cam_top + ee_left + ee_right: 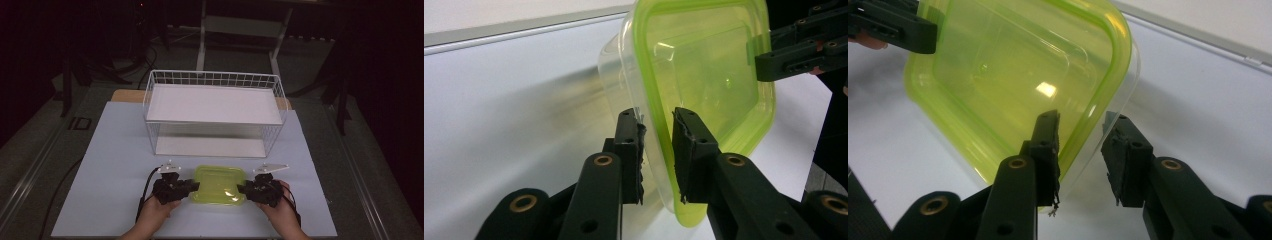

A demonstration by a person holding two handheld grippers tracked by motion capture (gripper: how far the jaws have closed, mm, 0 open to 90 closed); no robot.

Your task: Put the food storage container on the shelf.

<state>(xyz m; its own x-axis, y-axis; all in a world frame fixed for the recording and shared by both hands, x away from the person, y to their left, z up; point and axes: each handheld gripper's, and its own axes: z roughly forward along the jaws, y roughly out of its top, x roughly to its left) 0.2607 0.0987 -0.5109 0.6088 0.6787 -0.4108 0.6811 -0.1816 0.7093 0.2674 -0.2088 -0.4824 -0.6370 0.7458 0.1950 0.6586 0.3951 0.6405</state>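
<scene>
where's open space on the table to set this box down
Bare table lies left of the wire rack, and a narrower strip runs along its right. The strip between rack and green-lidded box is thin. It is crowded at the near edge, where the left claw and right claw flank the box.

the room around my table (115, 150) is dim and dark at the edges; light from above glares on the green lid (1013, 80), and soft shadow lies beside it.
</scene>
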